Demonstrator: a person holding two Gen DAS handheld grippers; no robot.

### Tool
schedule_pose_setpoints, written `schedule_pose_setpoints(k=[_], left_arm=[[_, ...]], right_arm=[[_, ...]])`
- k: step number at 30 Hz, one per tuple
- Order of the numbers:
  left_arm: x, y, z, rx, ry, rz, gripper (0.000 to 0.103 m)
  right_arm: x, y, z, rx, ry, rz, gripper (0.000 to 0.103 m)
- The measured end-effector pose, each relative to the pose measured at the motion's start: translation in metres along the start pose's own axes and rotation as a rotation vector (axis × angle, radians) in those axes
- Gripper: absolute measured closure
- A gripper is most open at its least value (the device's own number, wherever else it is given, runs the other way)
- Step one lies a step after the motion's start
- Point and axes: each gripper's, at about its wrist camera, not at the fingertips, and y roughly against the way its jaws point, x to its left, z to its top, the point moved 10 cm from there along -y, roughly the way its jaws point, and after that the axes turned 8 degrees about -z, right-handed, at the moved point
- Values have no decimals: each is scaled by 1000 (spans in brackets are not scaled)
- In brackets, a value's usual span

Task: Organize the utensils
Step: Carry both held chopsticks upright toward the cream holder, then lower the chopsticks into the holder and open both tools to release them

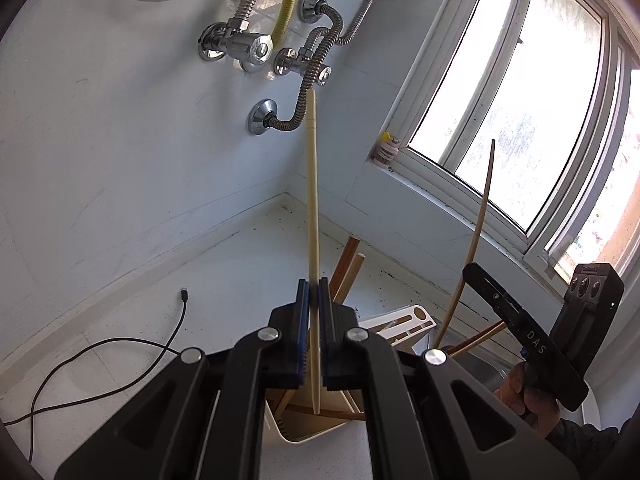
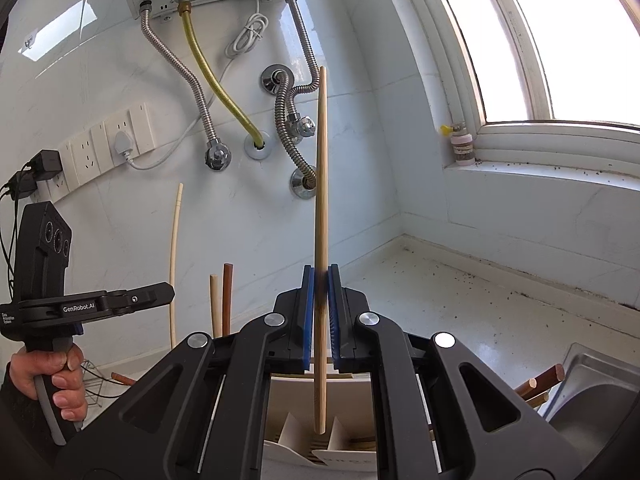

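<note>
My left gripper (image 1: 314, 292) is shut on a cream chopstick (image 1: 312, 200) that stands upright, its lower tip over a cream utensil holder (image 1: 304, 428). My right gripper (image 2: 320, 280) is shut on a bamboo chopstick (image 2: 322, 180), also upright, its lower end over the white slotted holder (image 2: 296, 432). The right gripper shows in the left wrist view (image 1: 480, 280) with its chopstick (image 1: 478, 232); the left gripper shows in the right wrist view (image 2: 164, 292) with the cream chopstick (image 2: 174, 248). Brown and tan chopsticks (image 2: 222, 304) stand in the holder.
A steel sink (image 2: 592, 392) lies at the right with more wooden sticks (image 2: 540, 384) in it. Metal hoses and valves (image 2: 296, 120) hang on the wall. A black cable (image 1: 120, 356) crosses the counter. A small jar (image 2: 462, 144) sits on the window sill.
</note>
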Motion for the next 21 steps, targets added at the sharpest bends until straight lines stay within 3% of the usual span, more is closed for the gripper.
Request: schedule_pose_setpoints(k=[13,17,18,19,21], left_arm=[[7,-7,-12,-4,-5,3,99],[13,-9,-16,-19,-7,44,96],[13,-9,-17,-22,-18,60,82],[13,-9,-19,-24,-31,75,53],[13,-4,-18,-60,-58,127,25]], right_arm=[[-9,-8,-20,-10,30,-27,97],[-11,-9,-24,-17,32,-37,96],[-11,-9,-24,-23,37,-35,96],[-11,-8,-25,-33,43,-37,95],[-10,-5,-24,-50,52,-30,71]])
